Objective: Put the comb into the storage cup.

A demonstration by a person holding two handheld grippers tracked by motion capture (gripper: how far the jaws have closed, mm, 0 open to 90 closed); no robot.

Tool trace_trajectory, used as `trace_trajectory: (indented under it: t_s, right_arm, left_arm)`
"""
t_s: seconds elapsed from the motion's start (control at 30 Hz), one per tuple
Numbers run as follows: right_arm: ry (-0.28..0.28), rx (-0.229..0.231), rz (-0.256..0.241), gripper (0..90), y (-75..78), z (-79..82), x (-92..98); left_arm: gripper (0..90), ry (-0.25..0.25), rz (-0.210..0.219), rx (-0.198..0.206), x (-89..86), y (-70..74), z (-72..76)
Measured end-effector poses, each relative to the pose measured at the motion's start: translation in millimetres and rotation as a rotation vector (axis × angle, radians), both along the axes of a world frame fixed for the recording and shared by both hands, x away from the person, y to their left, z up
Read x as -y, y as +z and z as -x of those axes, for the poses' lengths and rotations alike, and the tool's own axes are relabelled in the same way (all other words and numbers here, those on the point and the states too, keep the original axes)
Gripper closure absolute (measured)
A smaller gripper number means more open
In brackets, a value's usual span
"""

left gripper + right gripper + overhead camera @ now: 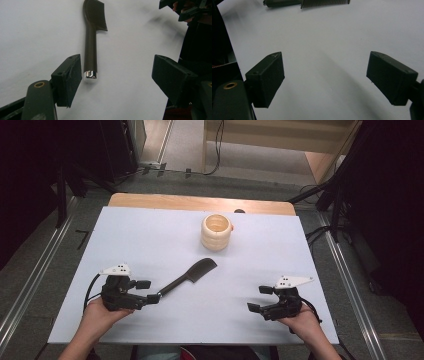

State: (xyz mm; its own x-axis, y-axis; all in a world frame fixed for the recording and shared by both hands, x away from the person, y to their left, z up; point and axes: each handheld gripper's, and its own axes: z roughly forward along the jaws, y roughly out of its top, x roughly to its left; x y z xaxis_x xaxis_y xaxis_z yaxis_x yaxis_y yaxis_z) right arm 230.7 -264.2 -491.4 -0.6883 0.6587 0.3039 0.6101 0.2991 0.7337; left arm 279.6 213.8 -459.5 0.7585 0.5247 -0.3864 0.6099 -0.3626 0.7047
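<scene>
while both grippers sit low:
left gripper (146,291): jaws wide, comb (91,37) handle tip beside one finger (68,78)
right gripper (260,298): jaws wide, nothing between

The high view looks forward and down over the whole white table top (150,235) from the person's side. Each gripper view sits low and close to that surface, both sharing the dark plastic comb with its chrome-tipped handle (90,45) (287,3) (186,276).
</scene>
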Motion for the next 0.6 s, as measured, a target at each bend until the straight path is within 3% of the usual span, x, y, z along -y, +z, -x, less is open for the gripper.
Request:
trace_trajectory:
  t_s: [0.13, 0.3, 0.6]
  right_arm:
    - [0.000, -0.003, -0.001, 12.8, 0.0, 0.1, -0.3]
    - [0.001, -0.004, 0.001, 12.8, -0.1, 0.0, -0.3]
    - [-0.004, -0.003, 0.002, 12.8, -0.6, -0.3, 1.0]
  left_arm:
    - [24.9, 0.000, 0.004, -0.006, 3.2, 3.9, -0.1]
    - [24.8, 0.000, 0.005, 0.021, 10.7, 9.0, -3.9]
    - [24.9, 0.065, -0.026, 0.037, 21.9, 12.0, -21.3]
